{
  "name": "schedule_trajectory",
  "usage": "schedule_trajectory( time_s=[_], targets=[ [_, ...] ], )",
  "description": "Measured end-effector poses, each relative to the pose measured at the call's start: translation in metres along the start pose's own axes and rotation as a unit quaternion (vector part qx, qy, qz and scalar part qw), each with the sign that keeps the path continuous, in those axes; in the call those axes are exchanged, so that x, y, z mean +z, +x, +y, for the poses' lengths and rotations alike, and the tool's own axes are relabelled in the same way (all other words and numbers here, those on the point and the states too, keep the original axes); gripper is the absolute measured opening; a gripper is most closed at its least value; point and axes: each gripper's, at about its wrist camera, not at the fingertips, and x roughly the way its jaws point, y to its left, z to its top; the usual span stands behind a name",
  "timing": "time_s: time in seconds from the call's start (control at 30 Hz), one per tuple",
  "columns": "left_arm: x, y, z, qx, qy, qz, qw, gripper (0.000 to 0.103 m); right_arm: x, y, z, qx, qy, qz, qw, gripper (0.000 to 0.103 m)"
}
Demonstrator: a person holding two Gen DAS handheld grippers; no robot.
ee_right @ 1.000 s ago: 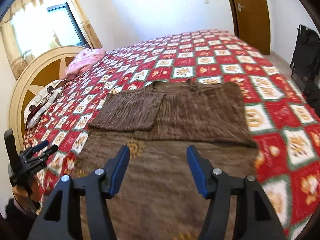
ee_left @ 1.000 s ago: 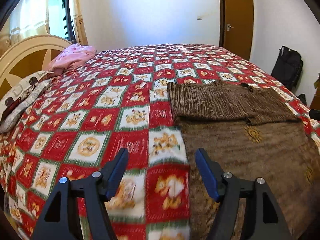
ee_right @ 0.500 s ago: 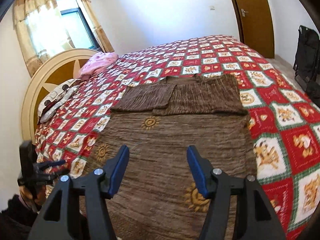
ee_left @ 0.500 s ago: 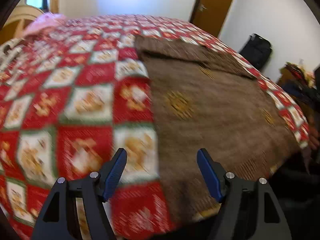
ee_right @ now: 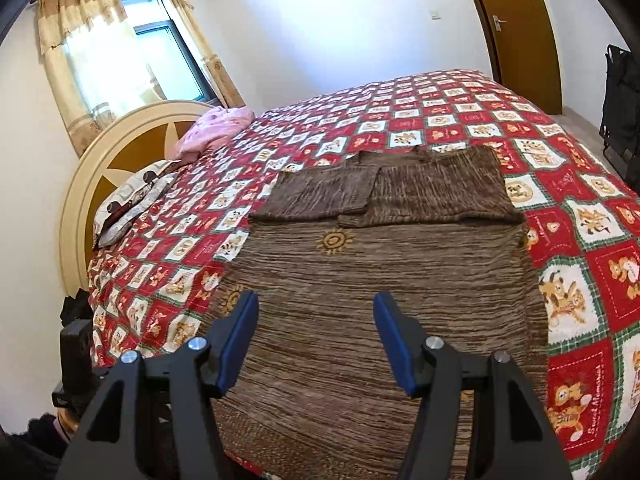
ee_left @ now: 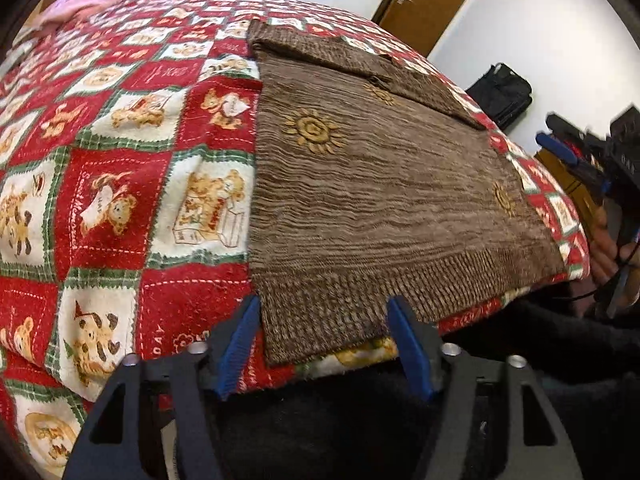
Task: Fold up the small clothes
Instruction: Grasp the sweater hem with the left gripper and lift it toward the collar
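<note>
Left wrist view: the brown knitted sweater (ee_left: 360, 184) lies flat on the bed (ee_left: 120, 184), which is covered by a red, white and green patchwork quilt. The ribbed hem corner of the sweater sits at the near edge of the bed, between the blue pads of the left tongs (ee_left: 324, 344). The jaws have just been closing but stand apart, and the pads do not press on the fabric. The right tongs (ee_left: 576, 160) appear at the right edge of this view, held in a hand (ee_left: 604, 248), beside the other hem corner.

Right wrist view: the right tongs (ee_right: 316, 336) stand partly open above the lower body of the sweater (ee_right: 380, 280), holding nothing. Both sleeves are folded across the chest at the far end of the garment. A pink cloth (ee_right: 216, 128) and a patterned pillow (ee_right: 132, 200) lie near the headboard (ee_right: 104, 160), well apart from the sweater. No container is visible.
</note>
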Motion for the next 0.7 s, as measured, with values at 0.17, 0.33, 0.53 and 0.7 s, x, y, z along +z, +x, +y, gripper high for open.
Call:
schedule_trajectory(
  time_s=[0.17, 0.33, 0.53, 0.7],
  targets=[
    [0.003, 0.001, 0.017, 0.014, -0.052, -0.005, 0.9985, 0.01, -0.005, 0.002, 0.008, 0.006, -0.011, 0.006, 1.0, 0.064],
    [0.017, -0.004, 0.02, -0.006, -0.08, -0.01, 0.9967, 0.008, -0.01, 0.008, 0.021, 0.024, -0.036, 0.016, 0.999, 0.064],
    [0.072, -0.018, -0.004, -0.049, -0.055, -0.051, 0.996, 0.008, -0.02, 0.029, 0.048, 0.074, -0.085, 0.045, 0.993, 0.07],
    [0.121, 0.004, -0.02, -0.048, -0.021, -0.051, 0.9973, 0.008, -0.027, 0.058, 0.062, 0.099, -0.107, 0.078, 0.986, 0.076]
  ],
)
